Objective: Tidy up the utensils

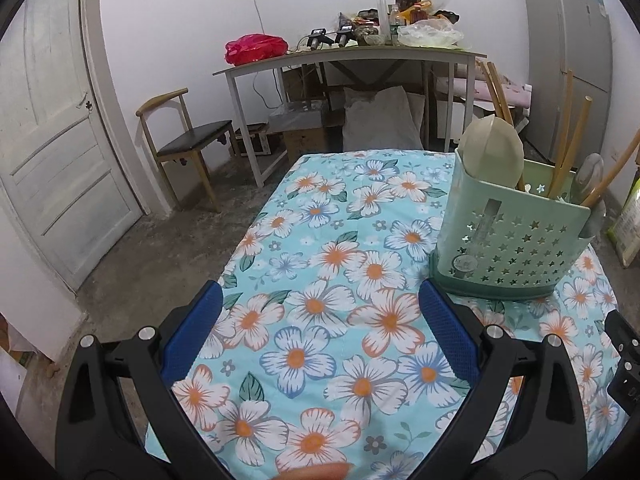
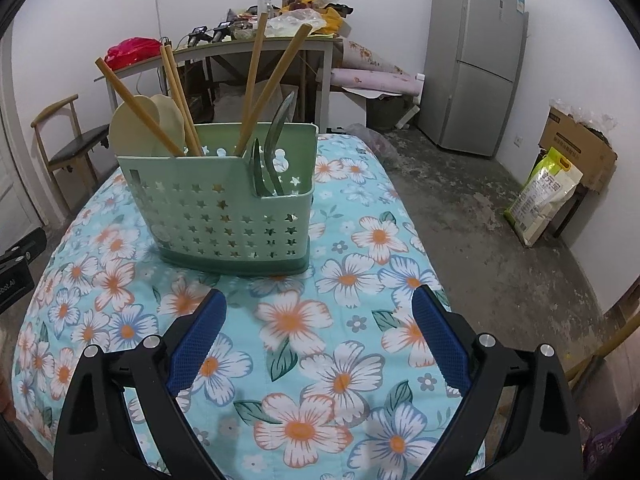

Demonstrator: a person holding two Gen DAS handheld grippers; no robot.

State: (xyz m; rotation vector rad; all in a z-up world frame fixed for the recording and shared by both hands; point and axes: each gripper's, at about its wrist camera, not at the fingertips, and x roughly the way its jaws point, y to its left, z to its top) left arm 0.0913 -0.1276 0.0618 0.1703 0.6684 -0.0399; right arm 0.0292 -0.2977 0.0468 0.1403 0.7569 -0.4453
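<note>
Utensils: wooden chopsticks, pale flat paddles and grey-green plastic spoons stand in a mint-green star-perforated plastic caddy on the floral-cloth table. Right hand-held gripper at caddy's 6 o'clock, jaws spread, empty. Left hand-held gripper likewise released, empty. No loose utensils visible; sorting looks finished. Next: withdraw.

White walls, concrete floor, fridge, cluttered desk.
</note>
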